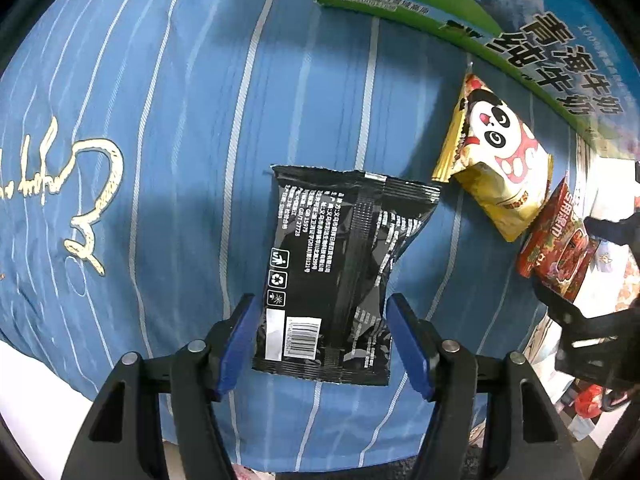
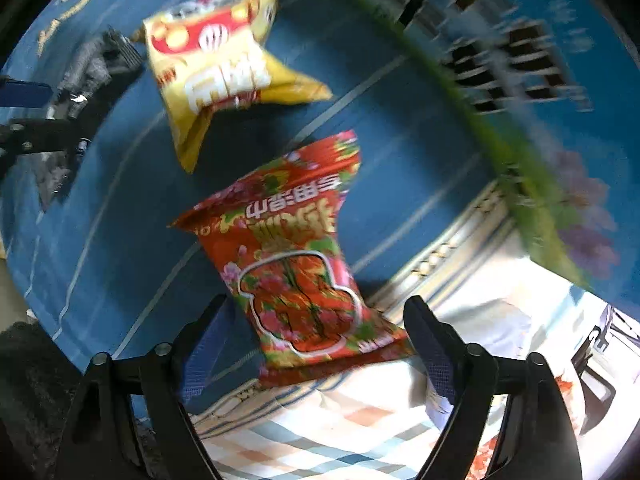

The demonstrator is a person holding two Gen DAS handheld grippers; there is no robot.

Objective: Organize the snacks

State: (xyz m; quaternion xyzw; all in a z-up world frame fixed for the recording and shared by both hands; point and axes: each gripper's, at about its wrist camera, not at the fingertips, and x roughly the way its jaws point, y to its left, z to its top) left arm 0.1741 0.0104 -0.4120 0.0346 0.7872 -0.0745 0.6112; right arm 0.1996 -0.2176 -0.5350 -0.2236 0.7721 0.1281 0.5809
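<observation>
Main worry here is both packets slipping or getting crushed, since these are puffy foil bags lying on a soft blue striped bedsheet (image 1: 180, 120), not a firm bench. The black snack packet (image 1: 340, 268) lies flat, back side up with the barcode showing, and its lower end sits between the blue pads of the left gripper (image 1: 322, 340). The jaws are about half spread and as far as I can tell the pads stand just beside the packet's edges, maybe brushing the left edge, not really squeezing it. If they close only on that bottom seam, I'd guess the slick film could slide out or the bag swing and drop. Same story on the other side: the red snack packet (image 2: 296, 264) has its lower part between the right gripper (image 2: 316, 344) pads, the jaws partly spread with a visible gap on both sides, so nothing pinched there that I can see. That view is motion-blurred, so a grab now could land off centre. The red packet also straddles the edge of the sheet over a checked cloth (image 2: 340, 432), so it might tip or snag. The yellow panda packet (image 1: 496, 156) is just beside the red one and near the milk carton box (image 1: 520, 40), so a sloppy sweep could knock it.
</observation>
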